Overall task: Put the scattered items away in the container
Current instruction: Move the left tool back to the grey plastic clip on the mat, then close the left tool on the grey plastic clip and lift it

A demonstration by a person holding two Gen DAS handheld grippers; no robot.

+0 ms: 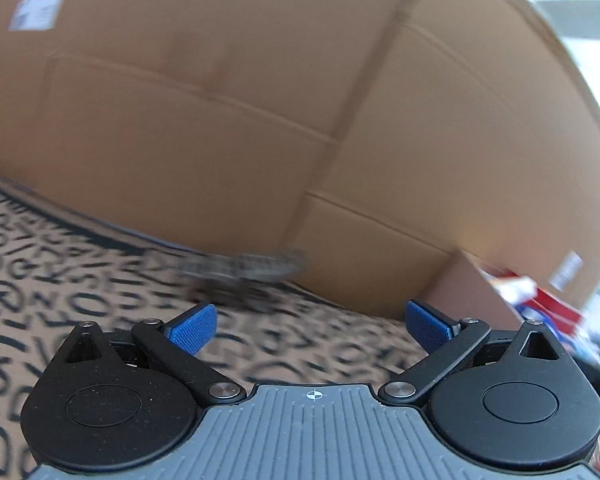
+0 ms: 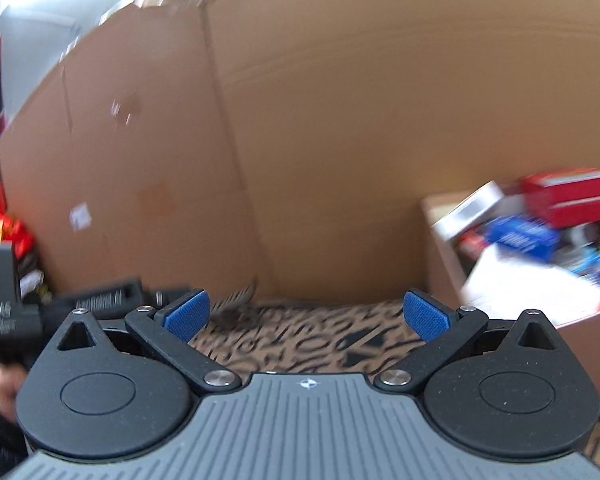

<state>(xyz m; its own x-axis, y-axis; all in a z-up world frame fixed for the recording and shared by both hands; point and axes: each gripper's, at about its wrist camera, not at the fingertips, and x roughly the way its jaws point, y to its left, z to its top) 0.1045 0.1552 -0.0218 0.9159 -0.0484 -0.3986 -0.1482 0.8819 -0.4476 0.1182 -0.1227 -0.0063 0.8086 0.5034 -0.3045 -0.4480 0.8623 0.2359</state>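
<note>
Cardboard container [image 2: 452, 240] by the big carton already holds boxes, a blurred grey item [image 1: 244, 268] lies on the patterned floor, and each hand-held gripper [image 1: 309, 322] [image 2: 306, 316] gapes wide, empty, seemingly ready to grasp.

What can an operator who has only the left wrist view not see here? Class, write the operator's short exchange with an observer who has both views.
Operator: I see just a corner of the small box at my right. What is in it?
Observer: The right wrist view shows the box open, holding a red carton, a blue pack and white paper.
Operator: Is the right gripper carrying anything?
Observer: No. The right gripper is open, with only the patterned cloth between its fingers.
</note>
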